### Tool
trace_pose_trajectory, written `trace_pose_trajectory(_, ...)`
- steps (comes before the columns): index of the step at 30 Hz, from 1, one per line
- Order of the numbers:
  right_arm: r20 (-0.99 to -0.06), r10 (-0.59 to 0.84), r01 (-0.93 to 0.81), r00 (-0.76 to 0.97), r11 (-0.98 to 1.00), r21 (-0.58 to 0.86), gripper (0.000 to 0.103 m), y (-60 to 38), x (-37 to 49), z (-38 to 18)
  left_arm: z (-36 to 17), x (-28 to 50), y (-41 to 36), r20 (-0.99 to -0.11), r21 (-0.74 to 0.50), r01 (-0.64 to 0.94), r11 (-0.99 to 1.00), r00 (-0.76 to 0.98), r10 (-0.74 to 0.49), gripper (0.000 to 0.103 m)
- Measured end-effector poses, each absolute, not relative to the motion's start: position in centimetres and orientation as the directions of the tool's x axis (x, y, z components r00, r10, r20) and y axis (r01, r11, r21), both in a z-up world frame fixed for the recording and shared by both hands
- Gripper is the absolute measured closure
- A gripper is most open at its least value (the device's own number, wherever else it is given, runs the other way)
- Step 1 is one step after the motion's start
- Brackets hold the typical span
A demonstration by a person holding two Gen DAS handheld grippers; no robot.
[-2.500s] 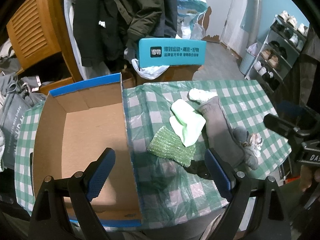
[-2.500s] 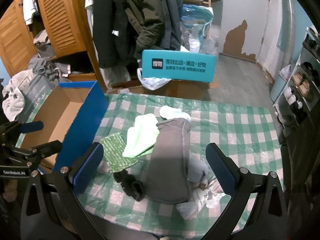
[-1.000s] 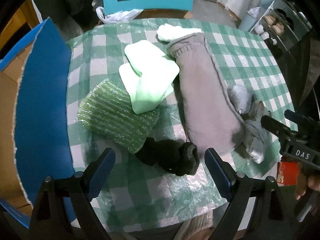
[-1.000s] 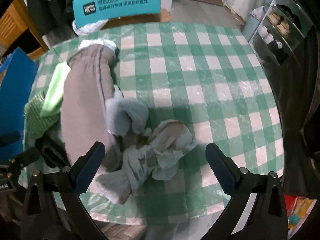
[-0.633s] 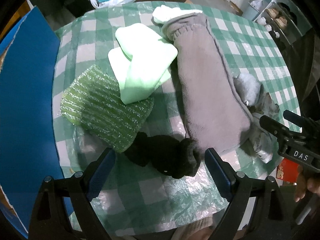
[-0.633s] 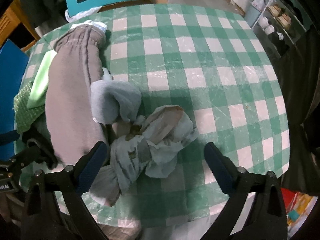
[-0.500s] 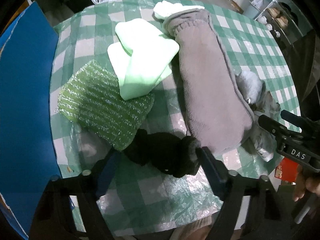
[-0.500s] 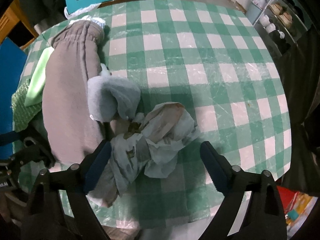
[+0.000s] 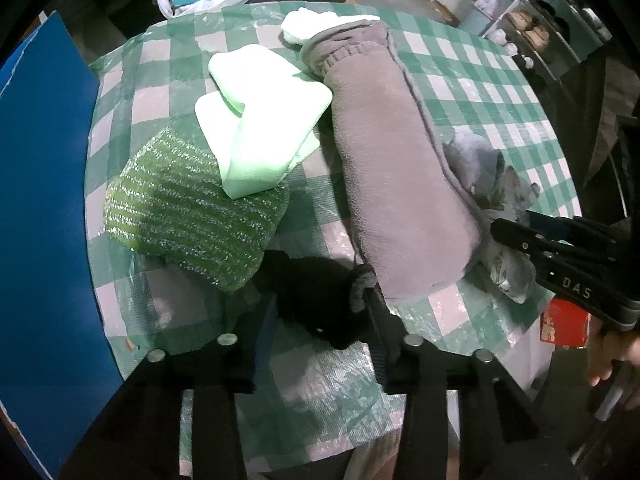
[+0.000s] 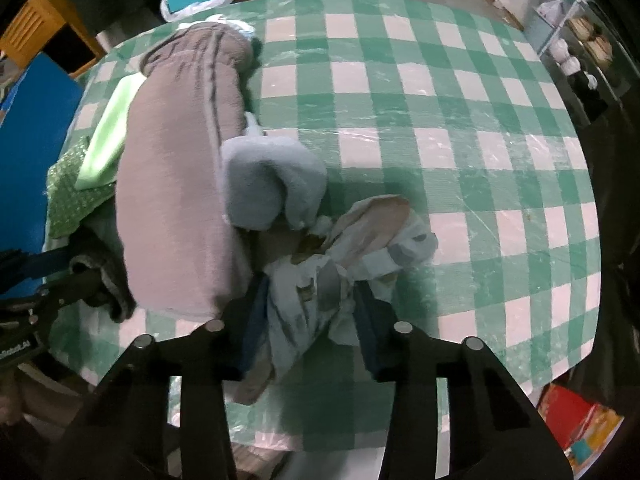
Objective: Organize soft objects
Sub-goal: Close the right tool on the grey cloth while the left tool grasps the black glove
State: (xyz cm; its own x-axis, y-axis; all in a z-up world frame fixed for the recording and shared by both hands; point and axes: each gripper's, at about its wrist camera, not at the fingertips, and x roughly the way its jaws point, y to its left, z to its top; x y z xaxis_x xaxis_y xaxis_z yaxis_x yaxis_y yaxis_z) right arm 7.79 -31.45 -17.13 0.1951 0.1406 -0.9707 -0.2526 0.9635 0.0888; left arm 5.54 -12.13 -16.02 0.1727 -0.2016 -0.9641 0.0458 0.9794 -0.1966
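"DAS" on right gripper (image 9: 516, 232)

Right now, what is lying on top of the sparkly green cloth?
One end of the folded pale green cloth overlaps the upper right part of the sparkly green cloth. The black fuzzy item meets its lower right edge; whether that edge is covered cannot be seen.

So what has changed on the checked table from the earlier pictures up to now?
Both grippers came down over the pile and their fingers have just been closing: the left gripper now pinches the black fuzzy sock, the right gripper the crumpled pale grey patterned cloth. Neither is lifted yet. The long grey fleece roll, light green folded cloth and glittery green pad lie as before.
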Motion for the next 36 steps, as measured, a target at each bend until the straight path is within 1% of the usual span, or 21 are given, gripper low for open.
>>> trace_pose_trajectory(2, -0.970, 0.146, -0.259, 0.194, 0.961, 0.093, 0.068, -31.3, 7.6, -17.0, -15.8, 5.4, -12.0, -0.962, -0.202, 0.053, 0.978, 0.177, -0.208, 0.070)
trace_pose_trajectory(5, -0.969, 0.148, -0.259, 0.197, 0.961, 0.094, 0.069, -31.1, 7.5, -16.6, -15.5, 5.0, -11.6, -0.959, -0.206, 0.059, 0.977, 0.184, -0.214, 0.071)
trace_pose_trajectory(15, -0.954, 0.172, -0.286, 0.246, 0.953, 0.098, 0.069, -31.0, 6.6, -13.4, -13.6, 4.1, -11.0, -0.947, -0.232, 0.078, 0.970, 0.211, -0.243, 0.071)
trace_pose_trajectory(23, -0.939, 0.202, -0.293, 0.277, 0.949, 0.118, 0.069, -31.1, 6.3, -11.5, -11.7, 3.2, -10.3, -0.928, -0.277, 0.083, 0.957, 0.234, -0.288, 0.071)
trace_pose_trajectory(29, -0.928, 0.223, -0.318, 0.300, 0.940, 0.123, 0.069, -30.4, 6.0, -10.1, -10.0, 2.7, -10.0, -0.915, -0.283, 0.104, 0.954, 0.270, -0.301, 0.071)
trace_pose_trajectory(36, -0.921, 0.242, -0.347, 0.305, 0.929, 0.129, 0.069, -29.2, 5.9, -9.5, -9.9, 2.7, -9.5, -0.911, -0.287, 0.105, 0.952, 0.277, -0.305, 0.071)
